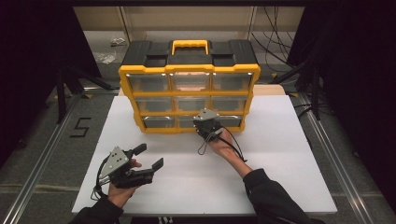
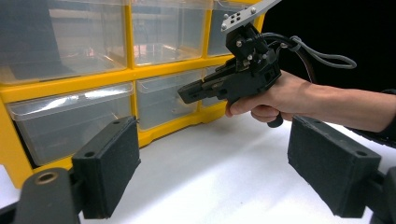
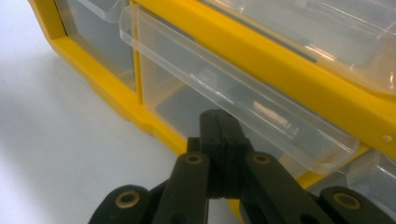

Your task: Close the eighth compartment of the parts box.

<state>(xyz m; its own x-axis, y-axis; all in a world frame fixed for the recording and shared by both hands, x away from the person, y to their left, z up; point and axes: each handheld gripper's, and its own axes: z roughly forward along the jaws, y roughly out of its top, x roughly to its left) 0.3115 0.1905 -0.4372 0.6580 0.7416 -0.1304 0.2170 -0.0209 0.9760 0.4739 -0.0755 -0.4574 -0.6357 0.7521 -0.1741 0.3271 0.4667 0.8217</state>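
The right gripper (image 1: 201, 125) has its jaws pressed together with nothing between them, and their tips sit right at the bottom middle drawer (image 3: 233, 100) of the yellow and black organiser (image 1: 189, 70), just below that drawer's clear pull lip; whether the tips actually touch the plastic cannot be told. The drawer's long axis runs level across the front of the organiser, crosswise to the line of the jaws, and its front with the lip faces straight back at the gripper and the person. The organiser stands upright directly ahead of the right gripper on the far part of the white table (image 1: 280, 154), its wide face of three rows of three clear drawers turned toward the person and its yellow carry handle (image 1: 189, 45) on top pointing up. The yellow frame bar (image 3: 299, 79) just above the lip and the neighbouring clear drawer (image 3: 98, 42) beside it crowd the jaw tips closely. The left gripper (image 1: 150, 156) is held well apart from the right one, nearer the person and off to the right gripper's left, low over bare table, its jaws spread wide and empty; from its own view its pads (image 2: 108, 168) frame the right hand (image 2: 275, 95) wrapped around the right gripper's body, with the cable (image 2: 322, 56) looping off behind it. Beyond the organiser, cables (image 1: 275, 42) trail across the floor
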